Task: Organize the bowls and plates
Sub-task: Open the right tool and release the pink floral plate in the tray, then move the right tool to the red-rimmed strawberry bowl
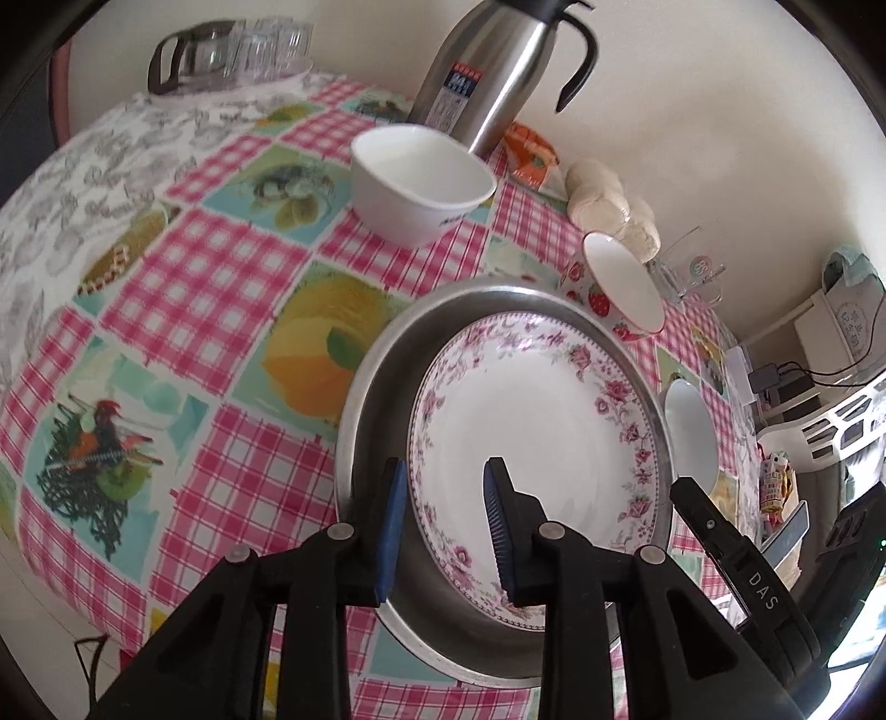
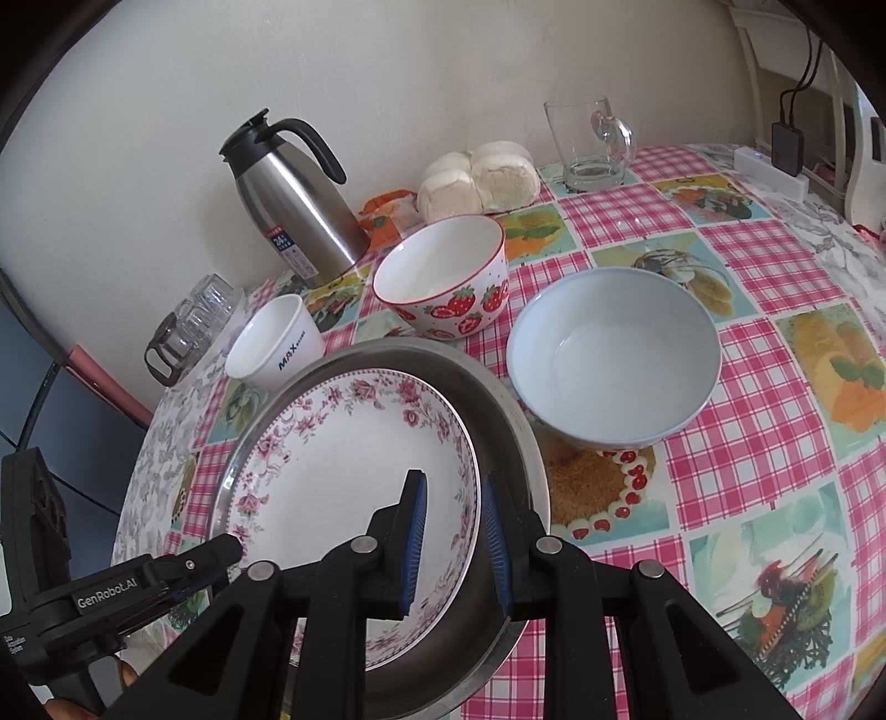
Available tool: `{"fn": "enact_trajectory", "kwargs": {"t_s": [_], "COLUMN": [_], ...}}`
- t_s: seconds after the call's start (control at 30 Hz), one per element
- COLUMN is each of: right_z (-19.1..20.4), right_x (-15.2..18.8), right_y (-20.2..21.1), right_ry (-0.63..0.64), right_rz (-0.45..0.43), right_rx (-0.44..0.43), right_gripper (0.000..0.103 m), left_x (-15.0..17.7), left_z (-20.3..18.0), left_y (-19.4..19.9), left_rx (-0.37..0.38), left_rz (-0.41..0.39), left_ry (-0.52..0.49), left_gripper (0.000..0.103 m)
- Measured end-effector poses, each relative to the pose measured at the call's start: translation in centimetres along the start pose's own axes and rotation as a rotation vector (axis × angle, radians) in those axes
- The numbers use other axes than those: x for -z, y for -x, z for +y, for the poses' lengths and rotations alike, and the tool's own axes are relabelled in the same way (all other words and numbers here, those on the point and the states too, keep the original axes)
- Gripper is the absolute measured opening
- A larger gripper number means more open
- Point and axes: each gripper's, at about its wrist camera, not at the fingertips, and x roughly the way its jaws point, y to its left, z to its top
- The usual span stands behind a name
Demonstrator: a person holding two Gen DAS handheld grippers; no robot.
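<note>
A floral plate (image 1: 542, 421) (image 2: 343, 471) lies inside a round metal pan (image 1: 376, 387) (image 2: 498, 399) on the checked tablecloth. My left gripper (image 1: 446, 526) is open and straddles the plate's near rim, its pads clear of it. From the opposite side, my right gripper (image 2: 455, 543) is shut on the plate's rim, one pad inside and one between plate and pan wall. A white bowl (image 1: 421, 183) (image 2: 277, 349), a strawberry bowl (image 1: 620, 288) (image 2: 443, 282) and a pale blue bowl (image 2: 614, 354) (image 1: 689, 437) stand apart on the table beyond the pan.
Against the wall stand a steel thermos jug (image 1: 487, 72) (image 2: 293, 205), bagged buns (image 2: 482, 177) and a glass mug (image 2: 592, 144). A glass pot with tumblers (image 1: 232, 52) sits at the far corner. A power strip (image 2: 769, 171) lies at the table's right edge.
</note>
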Motion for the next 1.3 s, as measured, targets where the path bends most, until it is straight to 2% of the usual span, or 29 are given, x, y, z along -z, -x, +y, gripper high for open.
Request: {"fn": "enact_trajectory", "kwargs": {"t_s": [0.07, 0.13, 0.17, 0.23, 0.3, 0.37, 0.43, 0.7, 0.83, 1.1, 1.3], "right_z": [0.0, 0.1, 0.1, 0.2, 0.4, 0.8, 1.1, 1.7, 1.3, 0.9, 1.3], "right_x": [-0.1, -0.2, -0.2, -0.2, -0.1, -0.1, 0.0, 0.1, 0.0, -0.2, -0.2], "right_y": [0.4, 0.6, 0.7, 0.6, 0.7, 0.8, 1.0, 0.8, 0.9, 1.1, 1.2], "right_ry": [0.002, 0.01, 0.013, 0.02, 0.039, 0.066, 0.089, 0.157, 0.147, 0.144, 0.165], "right_rz": [-0.02, -0.034, -0.036, -0.028, -0.034, -0.05, -0.062, -0.074, -0.081, -0.098, -0.117], "right_rx": [-0.004, 0.005, 0.008, 0.008, 0.013, 0.026, 0.032, 0.074, 0.084, 0.075, 0.092], "right_gripper": [0.024, 0.024, 0.027, 0.04, 0.055, 0.063, 0.07, 0.099, 0.101, 0.103, 0.103], "left_x": [-0.1, -0.1, 0.0, 0.0, 0.1, 0.1, 0.1, 0.0, -0.2, -0.3, -1.0], "left_z": [-0.6, -1.1, -1.4, -1.6, -1.5, -1.4, -1.3, -0.7, -0.4, -0.6, -0.5], "left_y": [0.7, 1.0, 1.0, 0.8, 0.5, 0.3, 0.1, 0.1, 0.3, 0.7, 1.6], "left_rx": [-0.003, -0.017, -0.029, -0.051, -0.064, -0.08, -0.099, -0.138, -0.156, -0.171, -0.131], "left_rz": [-0.035, -0.055, -0.059, -0.052, -0.039, -0.031, -0.031, -0.058, -0.084, -0.127, -0.195], "left_ry": [-0.037, -0.067, -0.08, -0.089, -0.093, -0.092, -0.09, -0.075, -0.068, -0.085, -0.059], "left_gripper": [0.035, 0.05, 0.053, 0.061, 0.063, 0.064, 0.08, 0.087, 0.099, 0.099, 0.099]}}
